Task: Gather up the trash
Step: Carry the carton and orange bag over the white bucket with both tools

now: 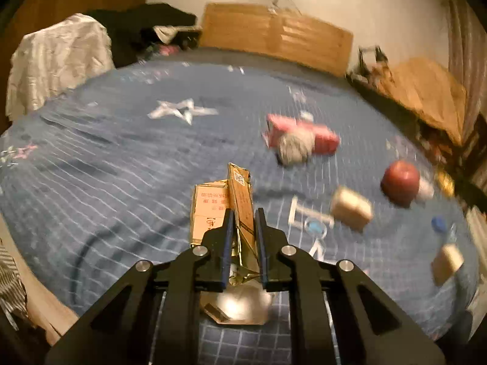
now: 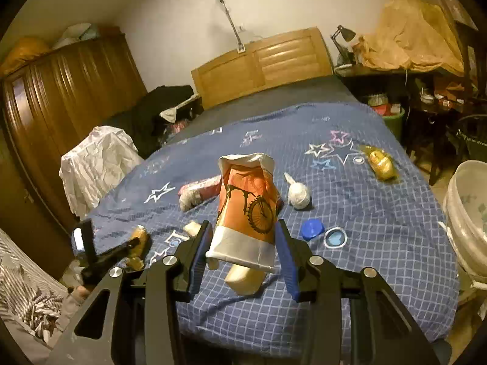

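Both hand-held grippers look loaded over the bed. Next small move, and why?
Probably carry the right hand-held gripper toward the white plastic bin at the bed's right edge and drop there. Its pads already pinch the crushed orange paper cup with a bicycle print, lifted off the blue checked bedspread. The left hand-held gripper is shut on a gold foil carton.

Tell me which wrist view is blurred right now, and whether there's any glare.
Left wrist view: motion-smeared, so the red ball and pink box are soft, while the gold carton in the left tool stays sharp, with glare beneath it. Right wrist view: crisp, paper cup legible.
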### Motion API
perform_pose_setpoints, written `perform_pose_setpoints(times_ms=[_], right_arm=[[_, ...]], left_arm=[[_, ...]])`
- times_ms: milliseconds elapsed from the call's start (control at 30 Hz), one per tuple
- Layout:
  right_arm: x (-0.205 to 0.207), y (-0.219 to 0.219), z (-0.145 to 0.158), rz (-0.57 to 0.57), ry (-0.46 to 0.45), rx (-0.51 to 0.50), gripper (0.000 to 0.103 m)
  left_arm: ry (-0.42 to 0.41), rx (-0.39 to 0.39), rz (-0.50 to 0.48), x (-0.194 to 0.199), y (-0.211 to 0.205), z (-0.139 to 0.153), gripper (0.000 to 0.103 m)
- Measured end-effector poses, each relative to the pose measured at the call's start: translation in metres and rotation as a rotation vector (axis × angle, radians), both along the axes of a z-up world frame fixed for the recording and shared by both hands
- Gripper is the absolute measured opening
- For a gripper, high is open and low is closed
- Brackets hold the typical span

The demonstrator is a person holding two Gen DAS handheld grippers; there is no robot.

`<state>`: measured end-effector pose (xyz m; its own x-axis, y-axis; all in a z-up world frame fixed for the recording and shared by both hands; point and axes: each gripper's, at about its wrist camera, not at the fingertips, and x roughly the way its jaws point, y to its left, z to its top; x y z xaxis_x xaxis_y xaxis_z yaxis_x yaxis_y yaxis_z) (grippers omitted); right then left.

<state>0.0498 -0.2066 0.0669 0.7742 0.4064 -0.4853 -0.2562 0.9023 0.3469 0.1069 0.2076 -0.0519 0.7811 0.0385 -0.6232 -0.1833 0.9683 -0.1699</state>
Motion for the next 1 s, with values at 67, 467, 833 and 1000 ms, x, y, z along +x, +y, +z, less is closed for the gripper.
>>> perform_pose_setpoints(times_ms=[67,467,833,1000], right_arm=[[-0.004,-0.007,0.008,-0.016,-0.038,-0.011,0.044],[-0.037,-0.080,0.039,-0.160,-0.172,0.003,0.044],[-0.054,-0.166,0.034,-0.287,-0.182,0.006,0.044],[-0.060,-0.202,0.027,-0.336,-0.178,-0.009,0.044]], left_arm=[[-0.040,-0.009,0.016,-0.008,0.000,0.017,0.013],[-0.291,-0.007,-0.148,-0.035,-0.092,0.127,0.013],[-0.287,0.037,-0.420,-0.001,-0.272,0.149,0.013],[-0.267,0.106,-0.456,0.015,-0.346,0.135,0.013]])
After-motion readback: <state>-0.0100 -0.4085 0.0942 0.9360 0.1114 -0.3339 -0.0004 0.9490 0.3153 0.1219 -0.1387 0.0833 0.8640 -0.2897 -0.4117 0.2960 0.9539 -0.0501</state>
